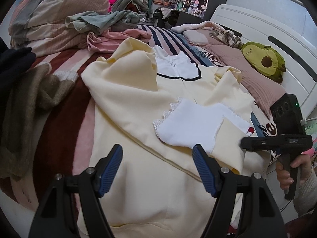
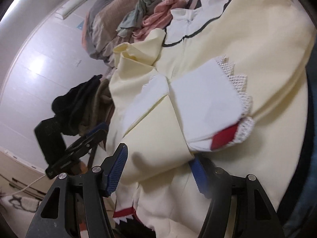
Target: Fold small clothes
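Note:
A pale yellow dress (image 1: 138,103) with a white collar (image 1: 176,67) lies spread on the bed, its white lace-edged cuff (image 1: 190,125) folded across the middle. My left gripper (image 1: 157,156) is open and empty, just above the dress's lower part. The right gripper's body (image 1: 281,130) shows at the right edge, held by a hand. In the right wrist view the dress (image 2: 257,49) fills the frame. My right gripper (image 2: 158,162) is open, with a yellow fold of the sleeve (image 2: 158,138) lying between its blue pads (image 2: 118,168). The cuff (image 2: 206,103) has a red trim.
A pile of pink and grey clothes (image 1: 111,29) and a striped duvet (image 1: 49,13) lie at the back left. A brown knit (image 1: 25,107) and a dark garment (image 1: 13,59) lie at the left. An avocado plush (image 1: 263,59) sits by pillows at the right. The bed edge drops to the floor (image 2: 39,75).

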Motion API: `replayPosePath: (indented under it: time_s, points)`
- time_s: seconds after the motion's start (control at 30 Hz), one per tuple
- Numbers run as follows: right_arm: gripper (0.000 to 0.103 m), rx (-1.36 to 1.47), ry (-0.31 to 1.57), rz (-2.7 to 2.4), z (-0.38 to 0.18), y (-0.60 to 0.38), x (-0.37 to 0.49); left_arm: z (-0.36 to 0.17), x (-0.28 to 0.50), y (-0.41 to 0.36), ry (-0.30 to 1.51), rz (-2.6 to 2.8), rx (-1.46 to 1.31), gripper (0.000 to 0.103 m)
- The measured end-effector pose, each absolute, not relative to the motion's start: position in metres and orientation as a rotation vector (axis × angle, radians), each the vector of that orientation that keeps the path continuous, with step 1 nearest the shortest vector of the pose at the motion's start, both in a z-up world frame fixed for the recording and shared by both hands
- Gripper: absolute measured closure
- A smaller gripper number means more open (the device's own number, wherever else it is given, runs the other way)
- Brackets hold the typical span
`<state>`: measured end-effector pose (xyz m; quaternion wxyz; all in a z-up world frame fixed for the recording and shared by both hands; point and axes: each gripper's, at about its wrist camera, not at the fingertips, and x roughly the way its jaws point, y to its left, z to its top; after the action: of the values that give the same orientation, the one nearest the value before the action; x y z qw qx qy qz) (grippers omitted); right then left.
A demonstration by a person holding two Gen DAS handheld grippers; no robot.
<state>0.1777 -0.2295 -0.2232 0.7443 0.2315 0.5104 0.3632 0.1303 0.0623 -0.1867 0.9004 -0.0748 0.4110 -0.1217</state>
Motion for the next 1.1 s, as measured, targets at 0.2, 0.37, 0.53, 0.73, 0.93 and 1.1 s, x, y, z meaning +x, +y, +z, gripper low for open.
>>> replayPosePath:
  time_s: [0.2,0.37,0.53,0.73,0.93,1.1]
  points:
    - [0.098,0.532,1.114,0.717,-0.225,-0.232,0.175,-0.181,0.128,0.061,0.834,-0.255,-0.146,0.034]
    - [0.099,0.491,1.079,0.677,-0.212,-0.248,0.157,-0.176,0.124,0.059,0.823,-0.255,-0.141,0.034]
    - [0.099,0.449,1.081,0.595,-0.208,-0.268,0.137,-0.175,0.121,0.054,0.824,-0.26,-0.132,0.034]
    - [0.092,0.442,1.12,0.568,-0.218,-0.269,0.134,-0.179,0.114,0.052,0.842,-0.259,-0.123,0.034]
    - [0.039,0.334,1.059,0.6,-0.199,-0.285,0.112,-0.191,0.085,0.084,0.884,-0.191,-0.126,0.029]
    - [0.039,0.249,1.109,0.505,-0.21,-0.319,0.089,-0.217,0.066,0.113,0.962,-0.135,-0.168,0.029]
